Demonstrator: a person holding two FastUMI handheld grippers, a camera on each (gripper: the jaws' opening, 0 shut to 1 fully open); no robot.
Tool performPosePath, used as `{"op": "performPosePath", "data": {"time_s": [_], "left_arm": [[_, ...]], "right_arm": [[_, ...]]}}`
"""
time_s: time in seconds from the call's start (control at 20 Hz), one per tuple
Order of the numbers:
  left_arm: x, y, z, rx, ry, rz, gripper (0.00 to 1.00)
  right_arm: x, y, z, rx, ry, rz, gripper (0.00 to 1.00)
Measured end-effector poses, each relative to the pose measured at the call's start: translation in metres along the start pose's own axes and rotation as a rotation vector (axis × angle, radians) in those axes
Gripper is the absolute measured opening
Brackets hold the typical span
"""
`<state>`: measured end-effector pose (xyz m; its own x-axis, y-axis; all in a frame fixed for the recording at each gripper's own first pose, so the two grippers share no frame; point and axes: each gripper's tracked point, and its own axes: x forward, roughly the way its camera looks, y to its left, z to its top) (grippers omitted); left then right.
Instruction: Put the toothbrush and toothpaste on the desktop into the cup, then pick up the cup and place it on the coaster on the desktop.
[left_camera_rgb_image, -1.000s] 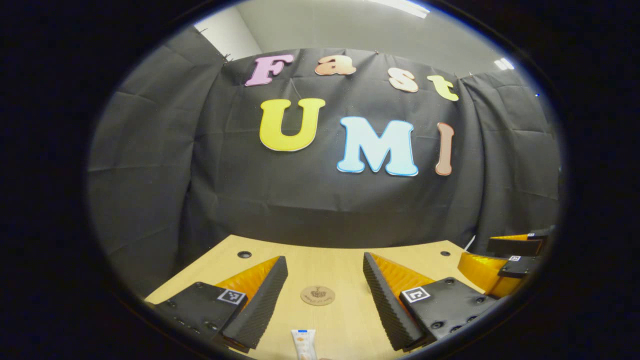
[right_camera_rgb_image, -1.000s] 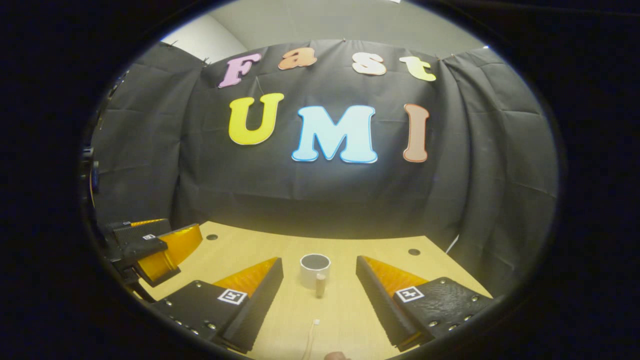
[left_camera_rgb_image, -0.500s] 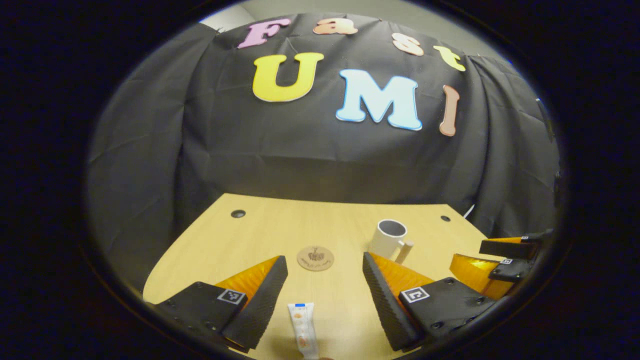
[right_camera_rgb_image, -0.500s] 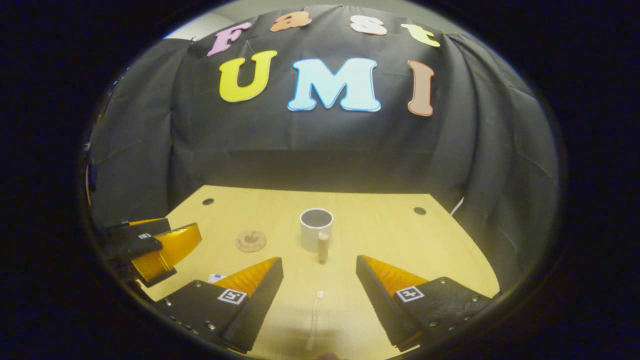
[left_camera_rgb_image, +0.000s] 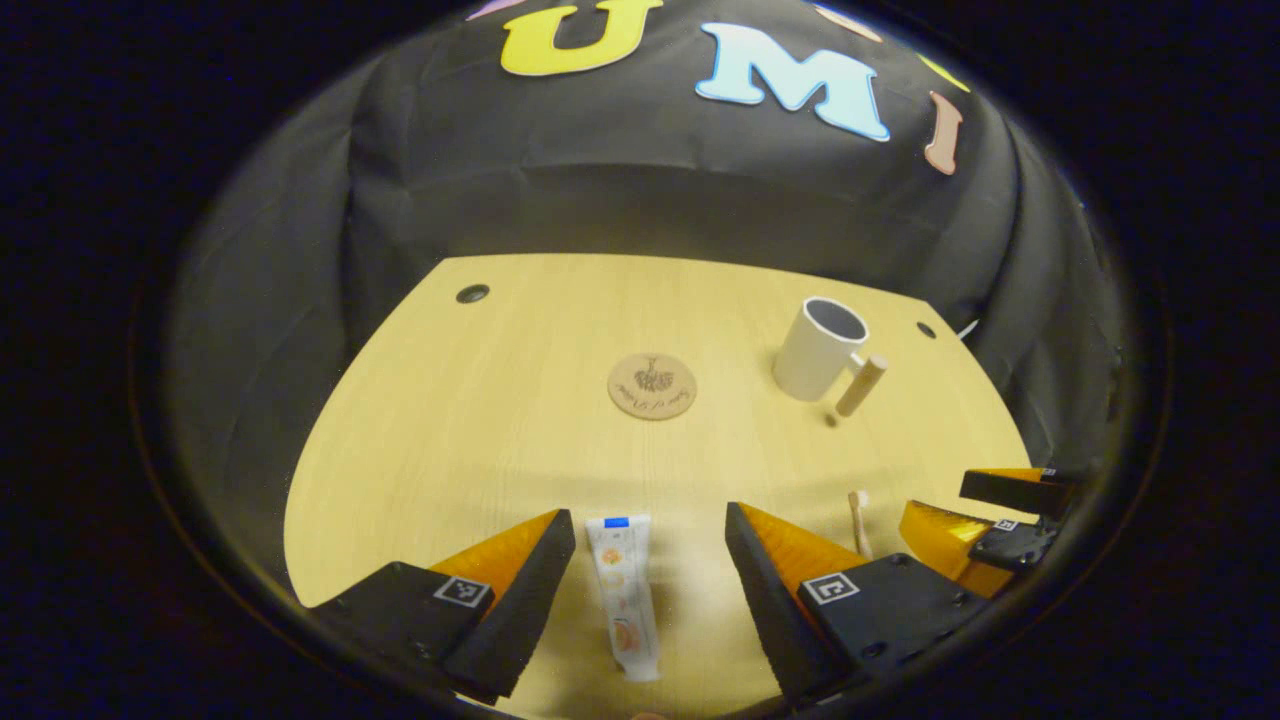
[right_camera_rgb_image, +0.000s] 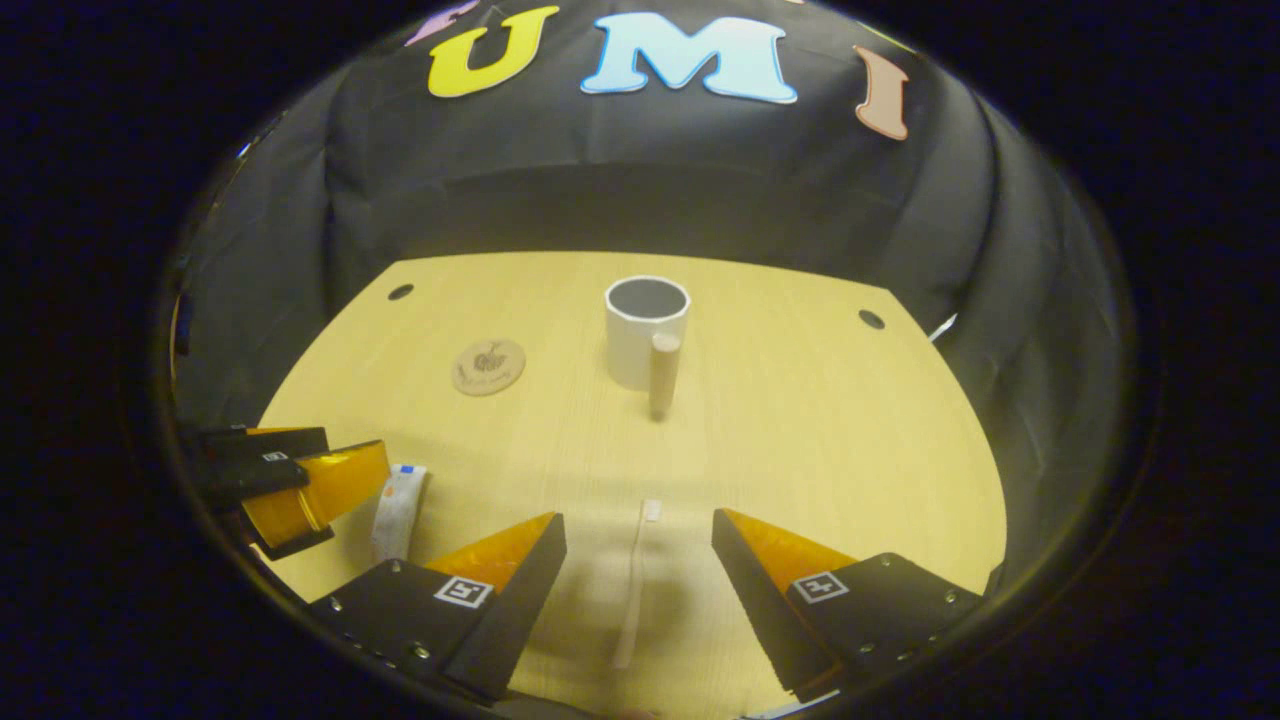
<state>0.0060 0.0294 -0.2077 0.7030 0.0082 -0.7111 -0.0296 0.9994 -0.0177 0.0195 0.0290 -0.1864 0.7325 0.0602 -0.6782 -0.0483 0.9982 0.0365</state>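
**Both grippers poised over toothpaste and toothbrush**

The left gripper (left_camera_rgb_image: 650, 560) hangs above the counter (left_camera_rgb_image: 450, 420), jaws wide, the toothpaste (left_camera_rgb_image: 627, 595) lying flat between them near the near edge. The coaster (left_camera_rgb_image: 651, 385) sits mid-counter, the cup (right_camera_rgb_image: 646, 330) upright and empty toward the far edge. The right gripper (right_camera_rgb_image: 640, 560), jaws wide, straddles the toothbrush (right_camera_rgb_image: 636, 585) near the near edge.

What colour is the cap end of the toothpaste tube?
Blue, on a mostly white toothpaste tube; it shows best in the left gripper view.
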Motion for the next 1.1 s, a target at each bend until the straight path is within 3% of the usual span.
{"op": "performPosePath", "data": {"time_s": [0.1,0.35,0.7,0.75,0.85,0.95,1.0,1.05,1.1], "left_arm": [[0.010,0.007,-0.015,-0.001,0.066,0.012,0.97],[0.028,0.019,-0.053,-0.043,0.217,0.036,0.98],[0.037,0.017,-0.098,-0.044,0.398,0.043,0.98],[0.039,0.016,-0.102,-0.048,0.412,0.040,0.94],[0.039,0.016,-0.104,-0.052,0.430,0.054,1.00],[0.041,0.019,-0.103,-0.038,0.424,0.065,0.98],[0.041,0.021,-0.103,-0.038,0.428,0.072,0.96],[0.042,0.024,-0.103,-0.033,0.430,0.081,0.90],[0.041,0.027,-0.102,-0.029,0.432,0.090,0.82]], "right_arm": [[0.012,0.006,-0.016,0.009,0.084,0.016,0.93],[0.031,0.014,-0.055,0.045,0.272,0.033,0.93],[0.042,0.015,-0.088,0.056,0.424,0.043,0.93],[0.044,0.015,-0.089,0.057,0.435,0.045,0.93],[0.044,0.010,-0.089,0.056,0.442,0.032,0.86],[0.046,0.008,-0.089,0.059,0.457,0.025,0.84],[0.045,0.007,-0.089,0.058,0.468,0.023,0.76],[0.045,0.006,-0.090,0.051,0.478,0.020,0.73],[0.046,0.008,-0.091,0.055,0.488,0.019,0.59]]}}
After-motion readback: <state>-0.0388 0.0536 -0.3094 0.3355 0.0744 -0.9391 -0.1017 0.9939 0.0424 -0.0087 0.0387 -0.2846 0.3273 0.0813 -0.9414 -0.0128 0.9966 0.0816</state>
